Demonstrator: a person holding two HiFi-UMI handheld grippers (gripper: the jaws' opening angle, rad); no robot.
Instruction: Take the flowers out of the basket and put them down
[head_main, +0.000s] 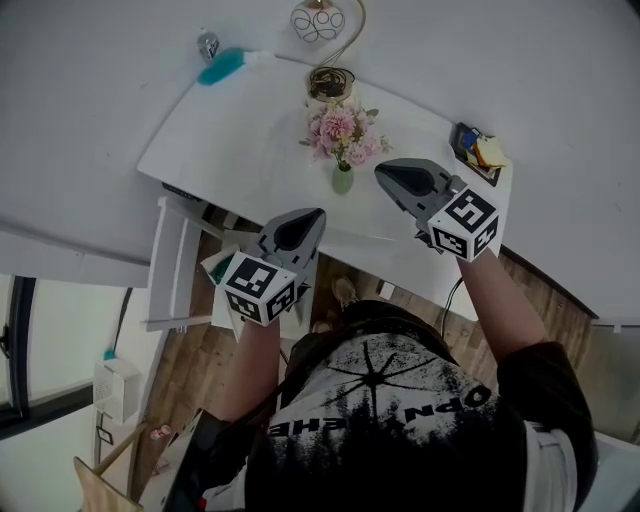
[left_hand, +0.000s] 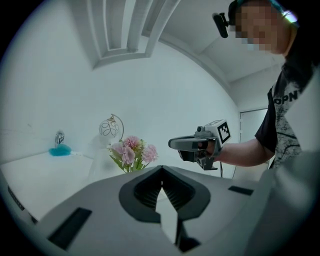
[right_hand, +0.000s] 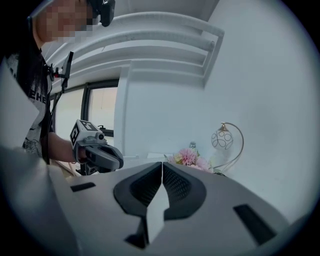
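A bunch of pink flowers (head_main: 340, 132) stands upright in a small green vase (head_main: 342, 180) on the white table (head_main: 240, 150); no basket shows. My left gripper (head_main: 308, 218) hovers at the table's near edge, left of the vase, shut and holding nothing. My right gripper (head_main: 388, 174) hangs just right of the vase, also shut and holding nothing. In the left gripper view the flowers (left_hand: 132, 151) lie ahead beyond the closed jaws, with the right gripper (left_hand: 174, 144) beside them. In the right gripper view the flowers (right_hand: 189, 157) peek over the jaws.
A wire-globe lamp (head_main: 320, 25) stands behind the flowers. A teal brush (head_main: 222, 66) lies at the table's far left corner. A small dark box of bits (head_main: 476, 150) sits at the right edge. A white chair (head_main: 175, 265) stands under the table's near side.
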